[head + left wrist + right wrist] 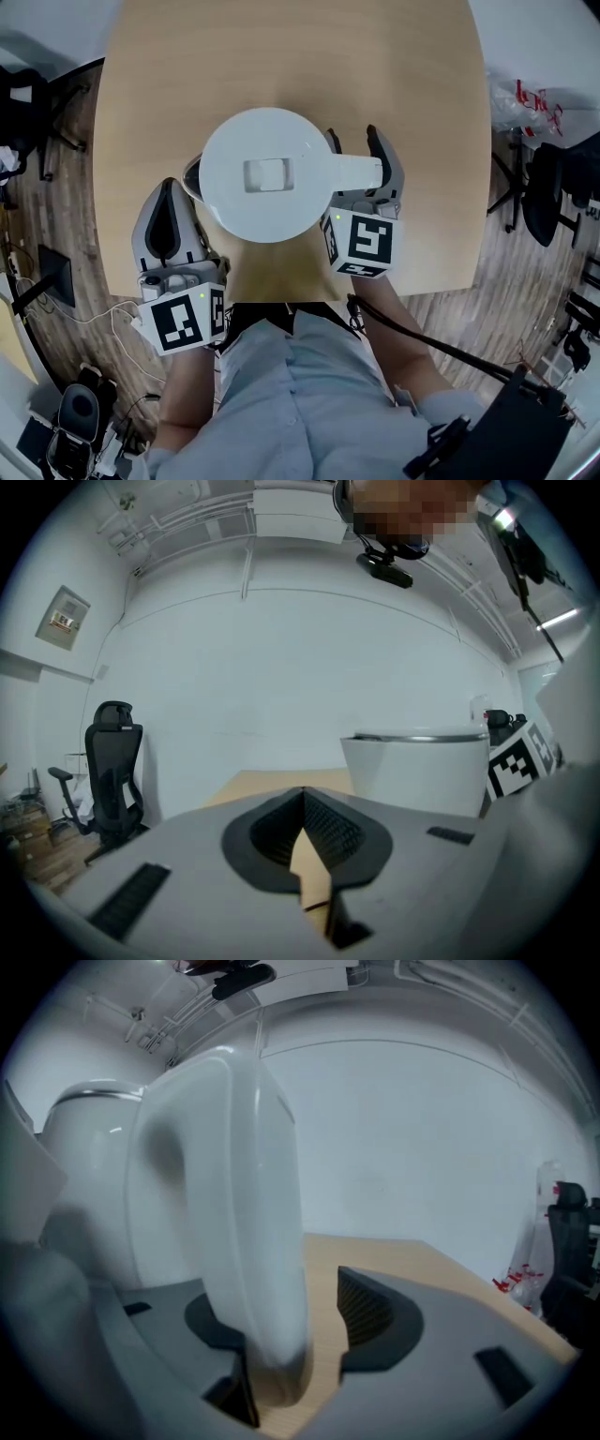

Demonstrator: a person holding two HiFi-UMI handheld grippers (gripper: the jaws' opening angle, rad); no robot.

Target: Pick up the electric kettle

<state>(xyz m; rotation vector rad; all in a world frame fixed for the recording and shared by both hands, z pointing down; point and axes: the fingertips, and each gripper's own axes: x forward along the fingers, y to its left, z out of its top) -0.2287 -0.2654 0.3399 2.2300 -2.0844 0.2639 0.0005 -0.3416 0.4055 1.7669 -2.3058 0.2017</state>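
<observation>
Your right hand-held gripper point(298, 1324) has its jaws apart around the electric kettle's point(89, 1176) white handle point(248, 1194). The handle sits against the left jaw, with a gap to the right one. Beyond the handle lies the table point(403, 1260).

Kettle handle point(239, 1194) blurred, close up.

White kettle on pale wood.
The electric kettle point(267, 173) is plain white, the table point(281, 56) light tan; the left gripper point(169, 192) and right gripper point(354, 141) are grey, black-padded, with black-and-white checked marker cubes point(183, 322).
</observation>
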